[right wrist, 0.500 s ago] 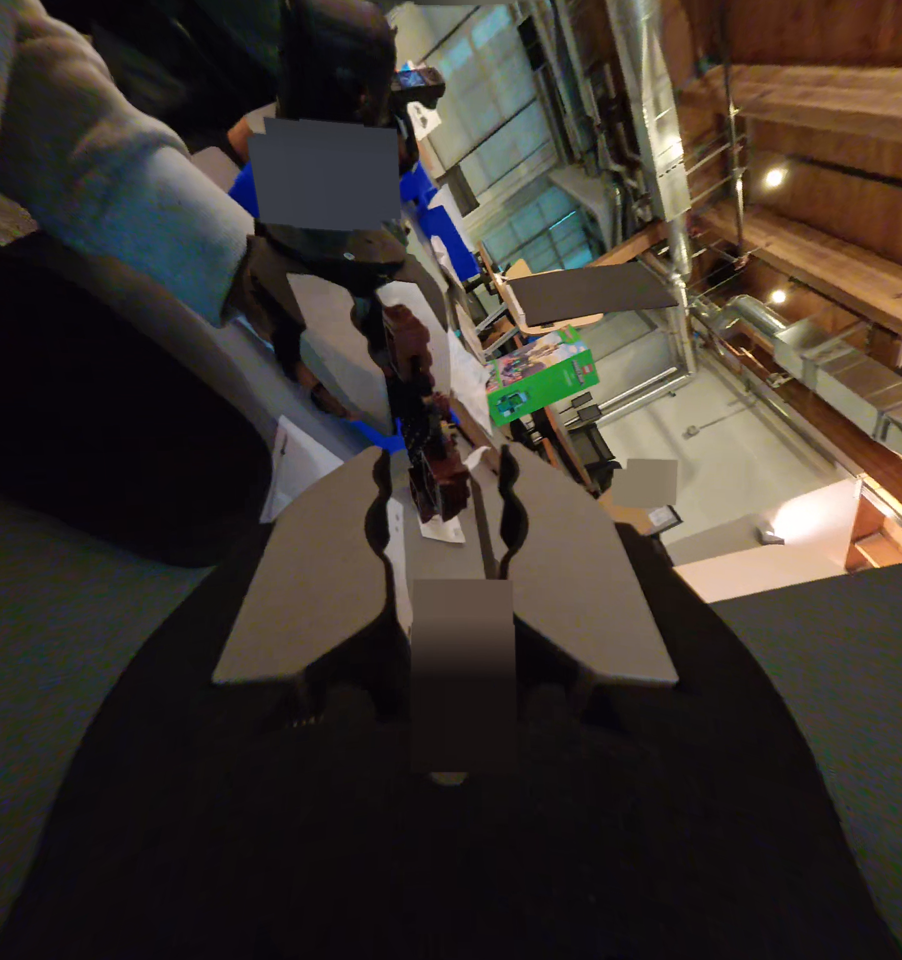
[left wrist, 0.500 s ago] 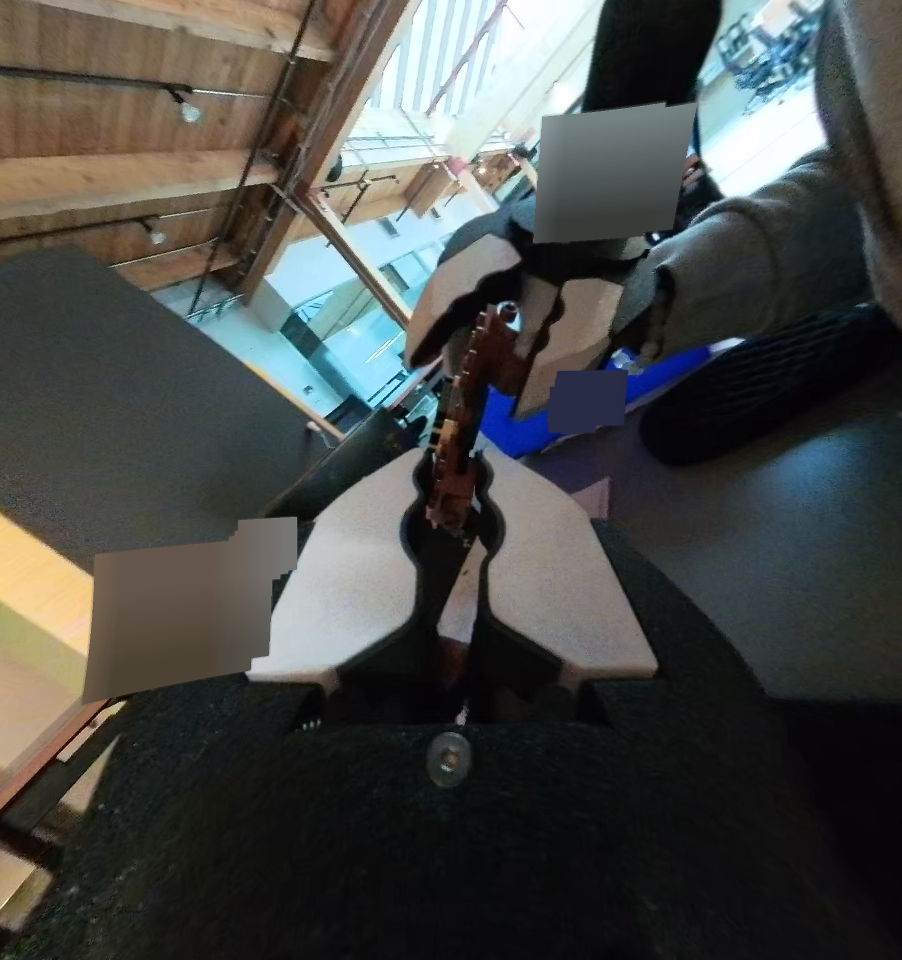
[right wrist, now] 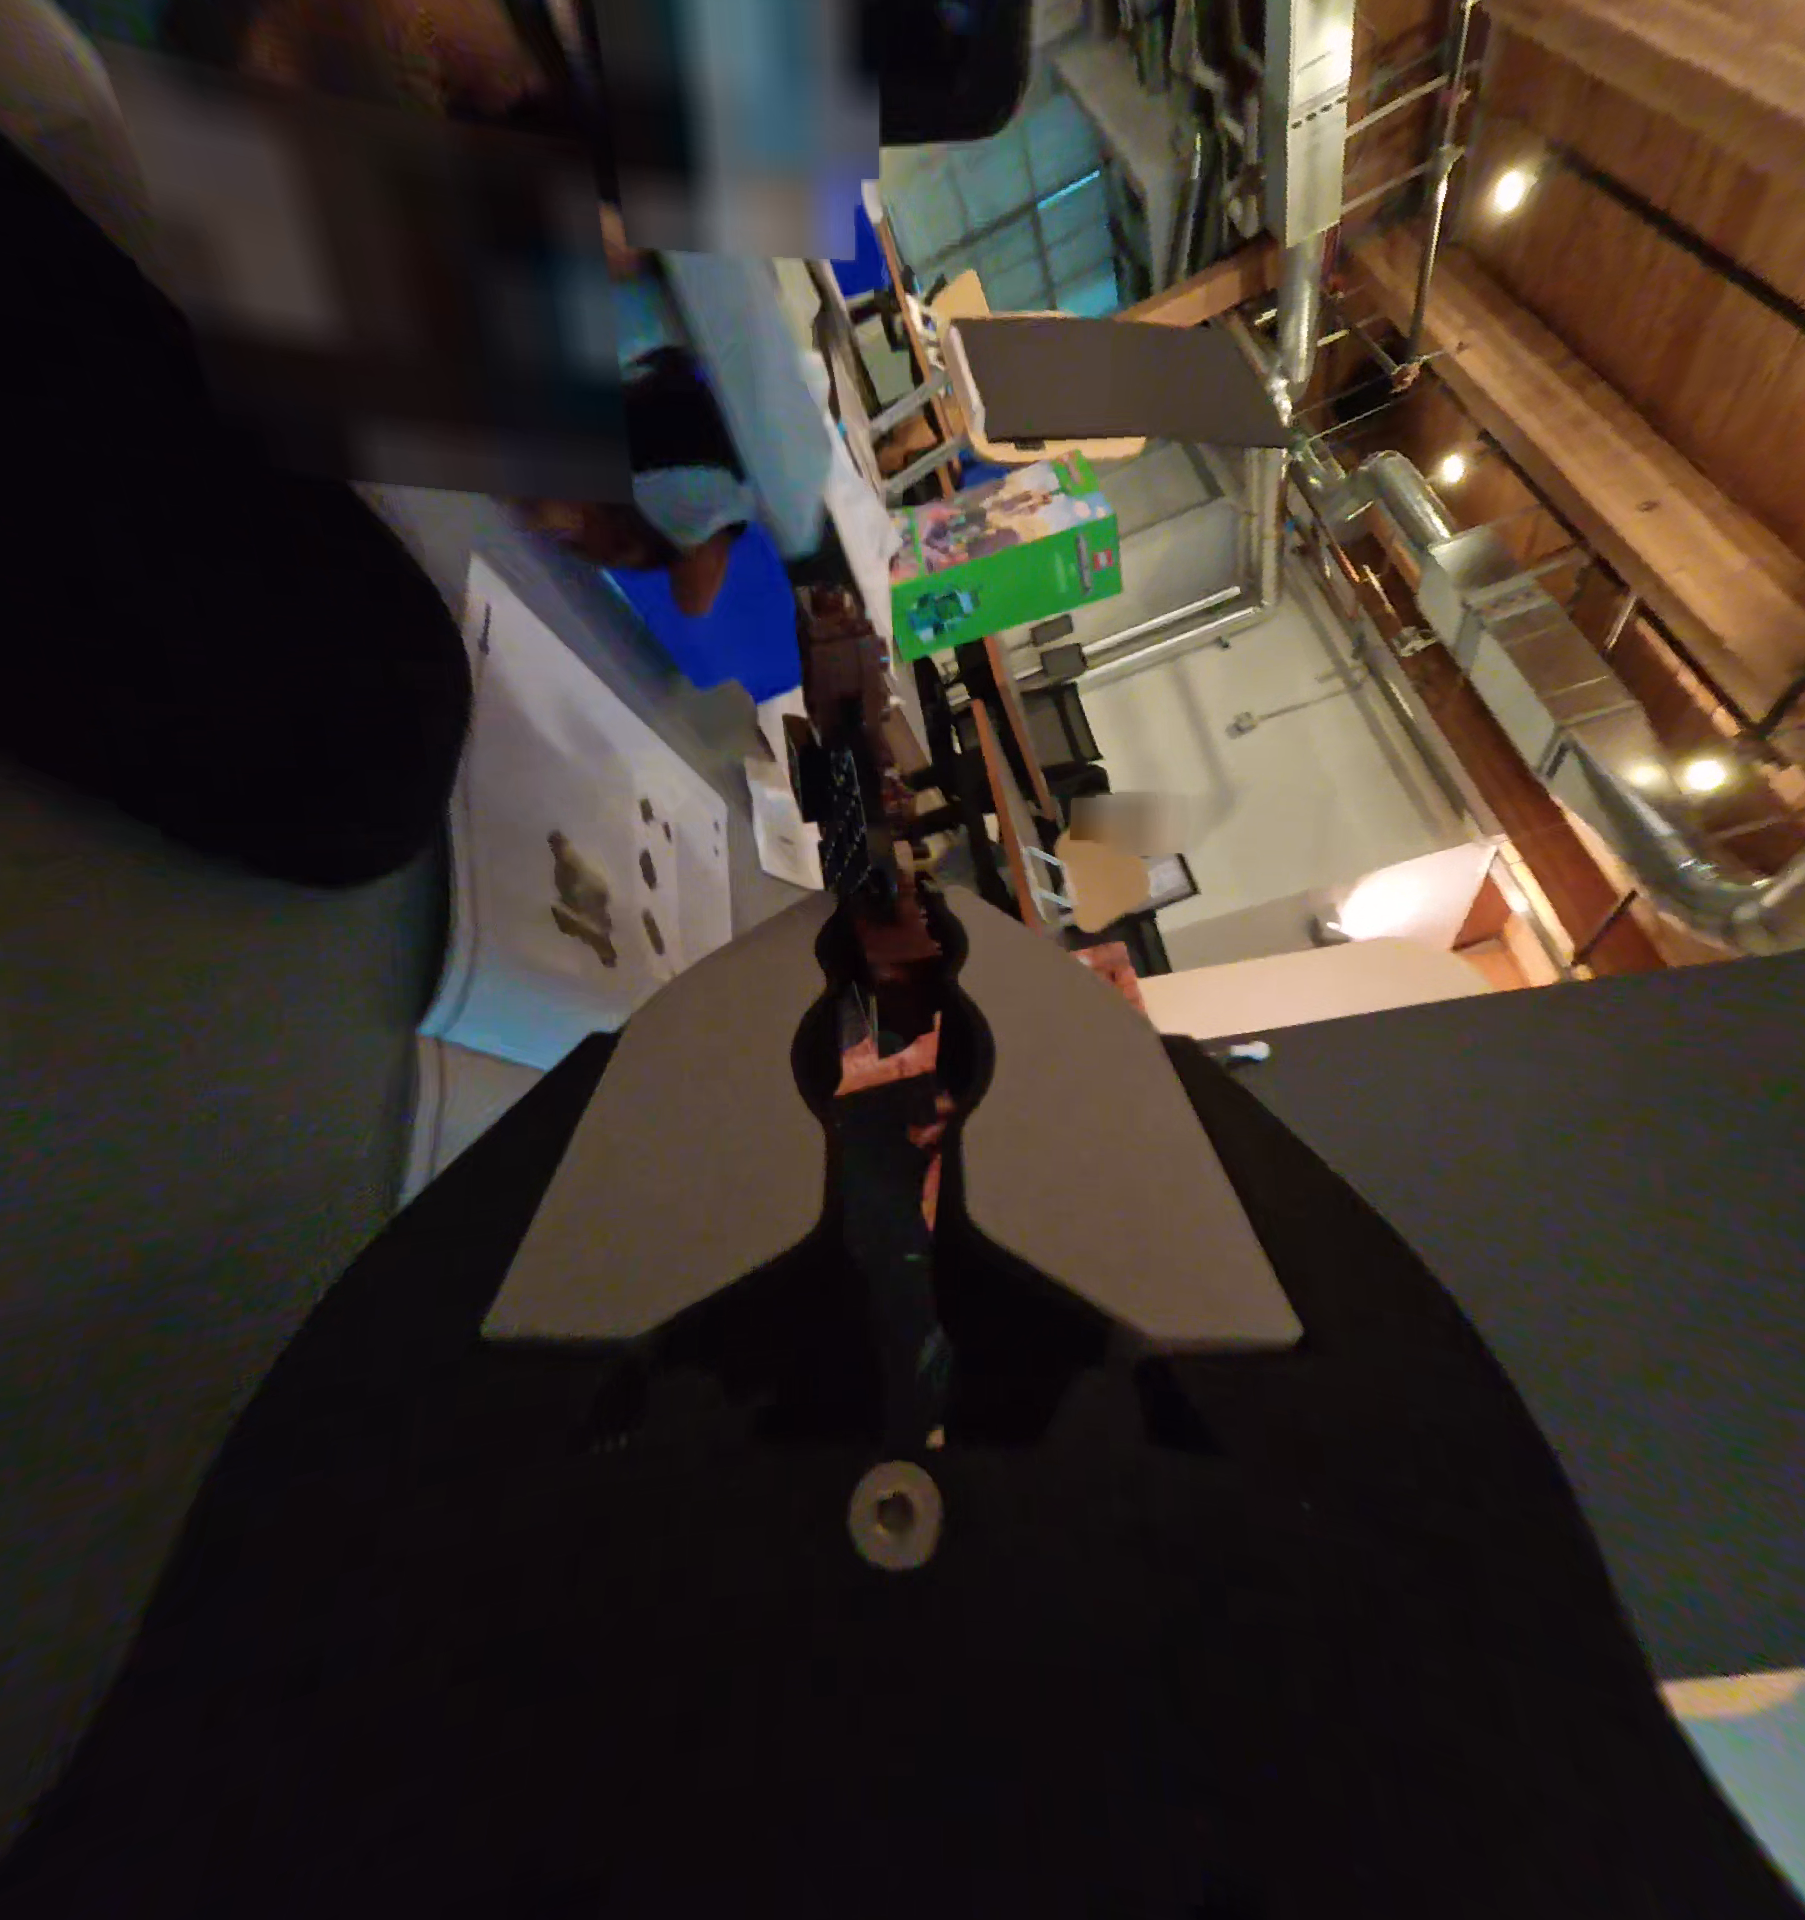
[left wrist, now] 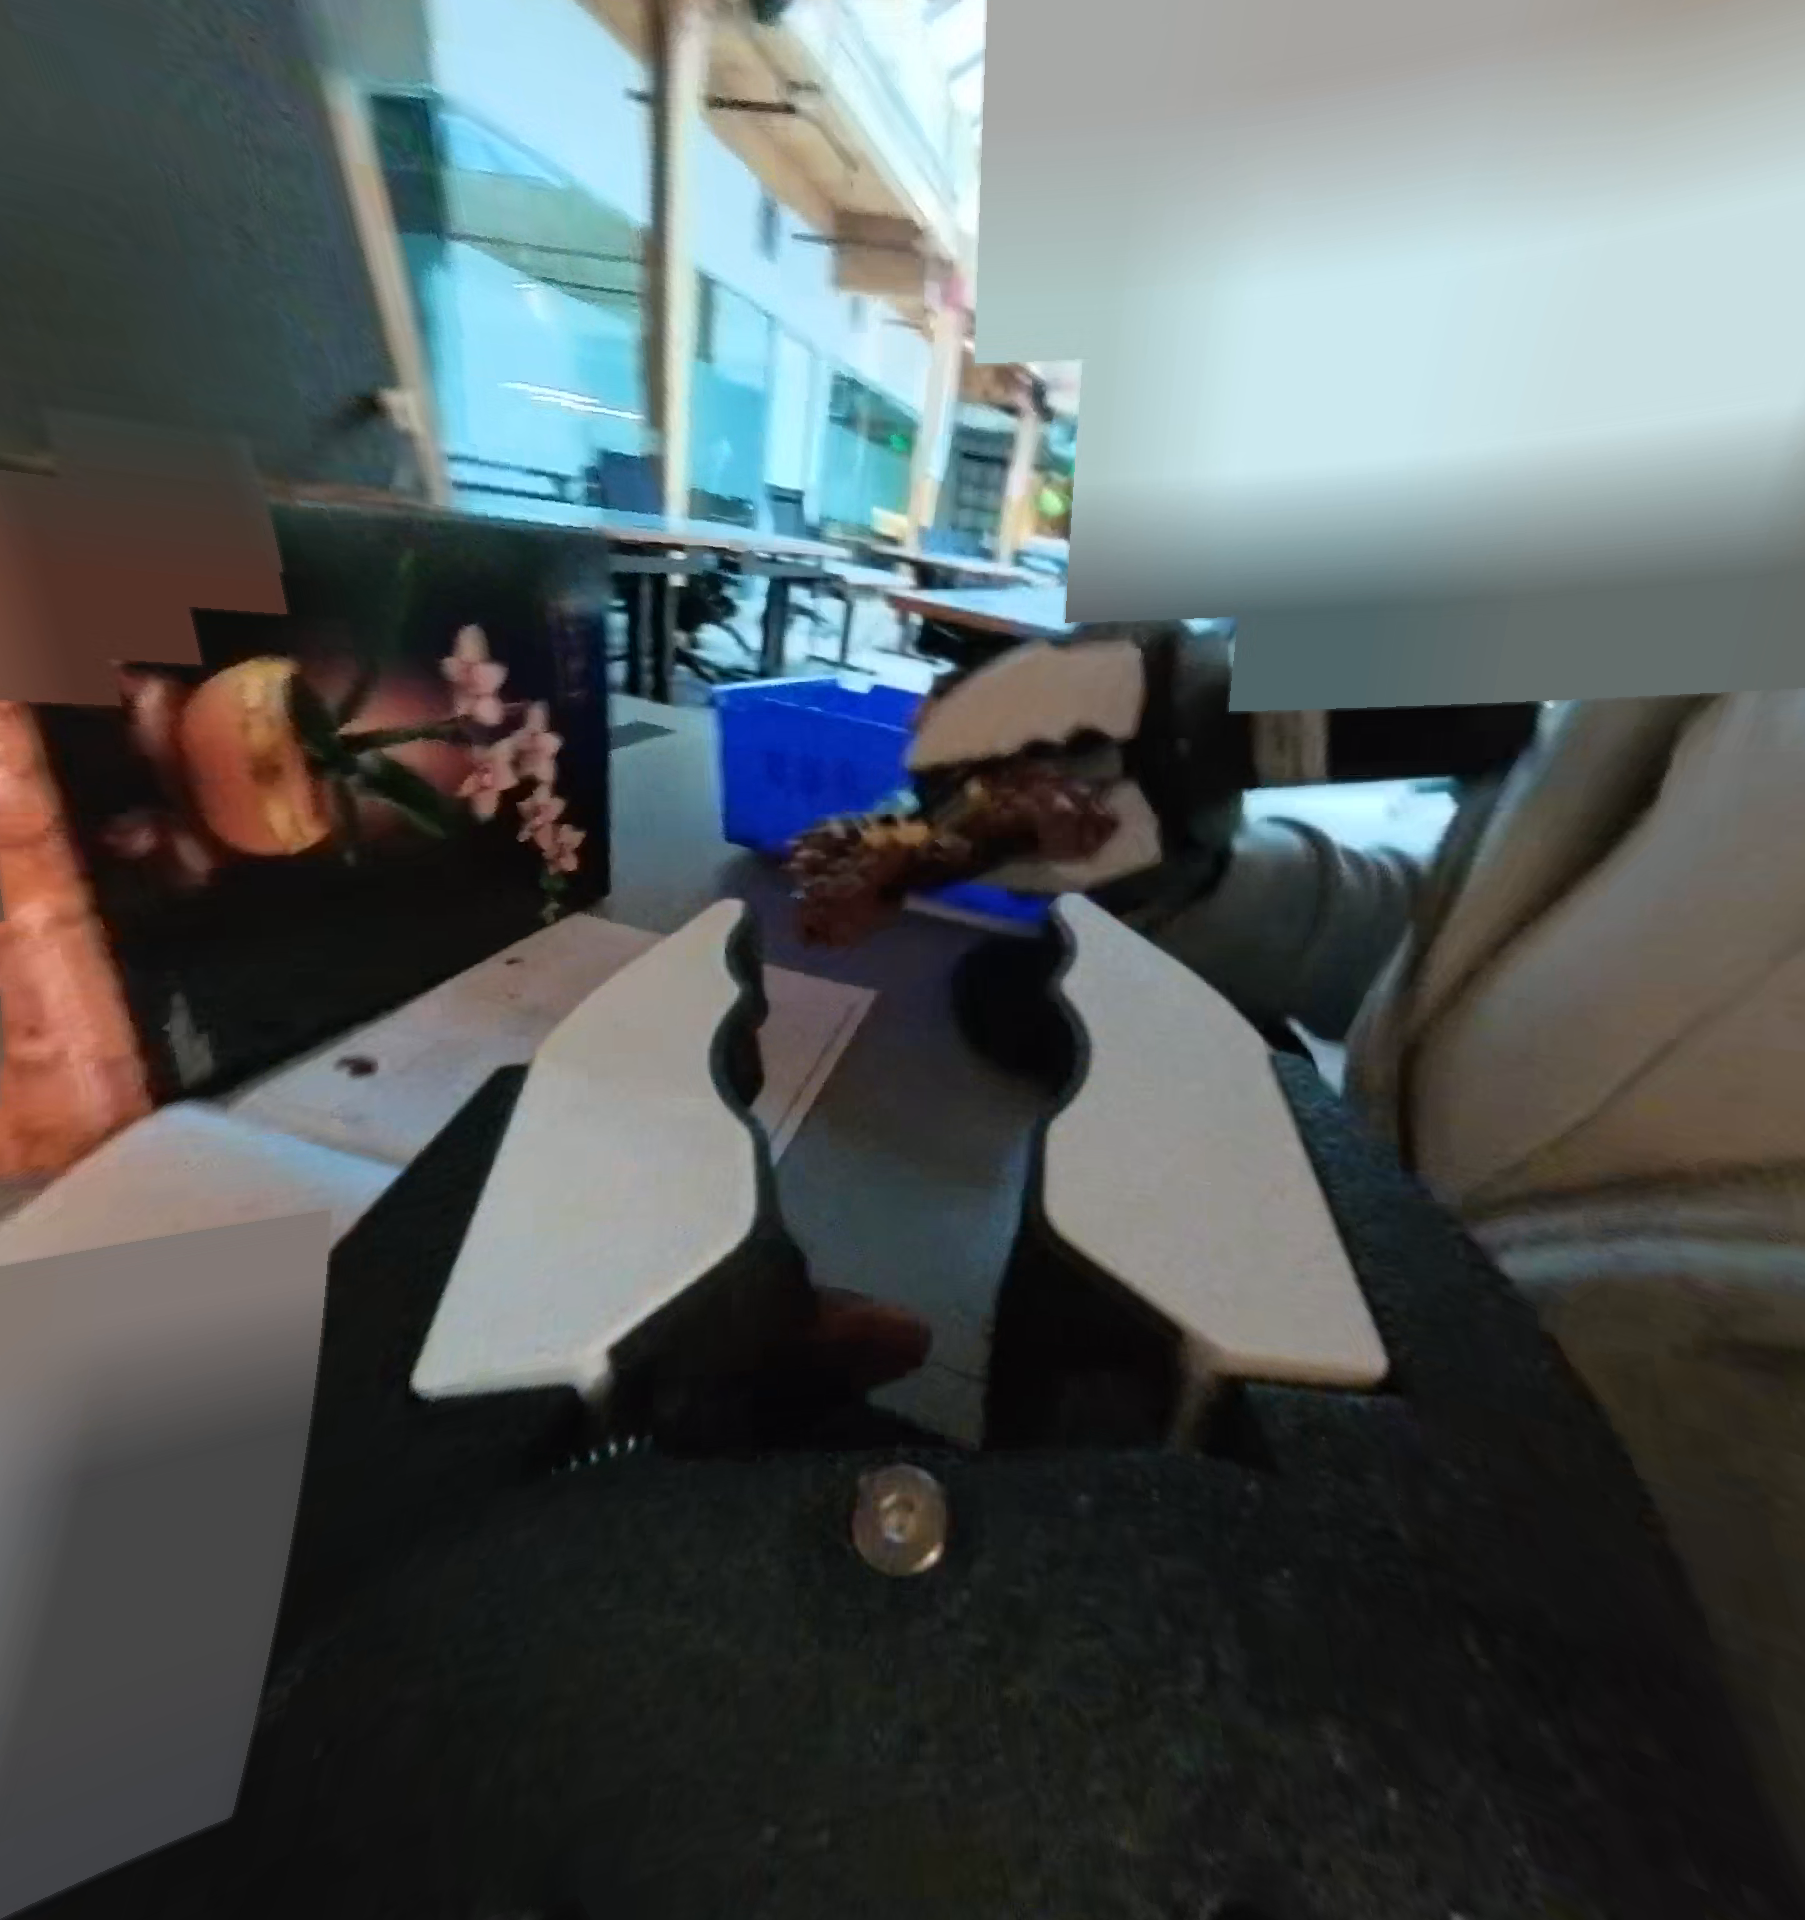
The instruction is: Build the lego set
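Note:
A long brown brick-built piece [left wrist: 929, 842] with tan and dark studs hangs in the air. In the left wrist view the right gripper [left wrist: 991, 800] is shut on its right end, both white pads pressing on it. My left gripper [left wrist: 898, 925] is open and empty; the piece's free end hovers just beyond and above the gap between its fingertips, touching neither. In the right wrist view the right gripper [right wrist: 893, 925] is closed on the same brown and black piece [right wrist: 856, 810], which sticks out forward from the pads.
A blue bin [left wrist: 815, 758] stands behind the piece. A dark box with a flower picture [left wrist: 358, 810] stands at the left on a white sheet [left wrist: 441, 1029]. A person's grey sleeve [left wrist: 1324, 914] is at the right. A green box [right wrist: 1002, 561] and a printed sheet [right wrist: 586, 831] lie farther off. The left gripper's tips are roughly 6 cm from the right gripper's.
My left gripper opened and let go of the brown piece, then drew back from it. My right gripper closed on the piece's other end and now carries it alone.

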`<state>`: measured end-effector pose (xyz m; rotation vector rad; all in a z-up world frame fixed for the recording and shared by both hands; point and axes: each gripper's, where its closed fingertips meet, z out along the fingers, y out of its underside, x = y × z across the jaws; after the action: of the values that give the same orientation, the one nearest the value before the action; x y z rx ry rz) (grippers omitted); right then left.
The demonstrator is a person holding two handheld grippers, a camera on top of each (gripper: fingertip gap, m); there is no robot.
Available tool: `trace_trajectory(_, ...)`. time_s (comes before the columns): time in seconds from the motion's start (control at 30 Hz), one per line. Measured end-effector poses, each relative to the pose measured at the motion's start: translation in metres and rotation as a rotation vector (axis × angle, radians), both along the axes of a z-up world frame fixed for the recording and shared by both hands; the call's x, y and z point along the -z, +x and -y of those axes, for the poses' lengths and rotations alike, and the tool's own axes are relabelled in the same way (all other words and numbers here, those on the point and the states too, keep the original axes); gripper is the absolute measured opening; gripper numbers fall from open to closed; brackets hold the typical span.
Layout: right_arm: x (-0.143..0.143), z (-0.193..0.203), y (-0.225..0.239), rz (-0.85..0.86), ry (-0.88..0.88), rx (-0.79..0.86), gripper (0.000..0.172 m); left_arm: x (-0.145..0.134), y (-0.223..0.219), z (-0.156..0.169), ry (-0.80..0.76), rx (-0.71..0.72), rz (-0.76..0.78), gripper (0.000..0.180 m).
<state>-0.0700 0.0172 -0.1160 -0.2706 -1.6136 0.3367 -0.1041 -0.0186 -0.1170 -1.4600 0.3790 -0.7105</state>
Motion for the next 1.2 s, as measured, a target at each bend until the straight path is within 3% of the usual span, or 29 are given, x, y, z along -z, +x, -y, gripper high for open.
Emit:
trace_trajectory(0.1, 0.007, -0.001, 0.001, -0.011, 0.105, 0.028, 0.010, 0.003, -0.019, -0.006, -0.126, -0.075, 0.142, 0.011)
trace_trajectory(0.13, 0.010, -0.002, 0.002, -0.011, 0.128, 0.038, 0.010, 0.004, -0.022, -0.006, -0.152, -0.090, 0.172, 0.007)
trace_trajectory(0.3, 0.016, -0.008, 0.006, -0.032, 0.140, 0.065, 0.011, 0.027, -0.022, -0.013, -0.307, -0.099, 0.238, 0.019)
trace_trajectory(0.47, 0.010, -0.004, -0.001, -0.070, 0.184, 0.037, 0.010, 0.019, 0.000, -0.020, -0.421, 0.127, 0.510, 0.021)
trace_trajectory(0.57, 0.005, -0.003, 0.000, -0.092, 0.225, 0.031, 0.011, 0.017, -0.001, -0.021, -0.468, 0.182, 0.604, 0.024)
trace_trajectory(0.77, 0.002, 0.014, 0.000, -0.119, 0.285, -0.027, 0.011, 0.021, 0.006, -0.012, -0.563, 0.300, 0.759, 0.048)
trace_trajectory(0.83, 0.003, 0.021, -0.003, -0.114, 0.289, -0.065, 0.011, 0.018, 0.014, -0.008, -0.569, 0.348, 0.782, 0.048)
trace_trajectory(0.9, 0.003, 0.025, -0.005, -0.119, 0.287, -0.089, 0.011, 0.009, 0.014, -0.006, -0.522, 0.380, 0.838, 0.027)
trace_trajectory(0.93, 0.004, 0.024, -0.006, -0.115, 0.275, -0.091, 0.011, 0.009, 0.013, -0.008, -0.508, 0.357, 0.850, 0.018)
trace_trajectory(1.0, 0.009, 0.021, -0.008, -0.078, 0.242, -0.086, 0.014, 0.011, 0.009, -0.010, -0.489, 0.321, 0.863, 0.017)
trace_trajectory(1.1, 0.010, 0.013, -0.006, -0.061, 0.081, -0.062, 0.041, 0.012, -0.003, -0.010, -0.461, 0.254, 0.925, 0.017)
trace_trajectory(1.2, 0.016, -0.007, 0.003, -0.010, -0.114, -0.018, 0.054, 0.014, -0.018, -0.007, -0.435, 0.170, 0.922, 0.016)
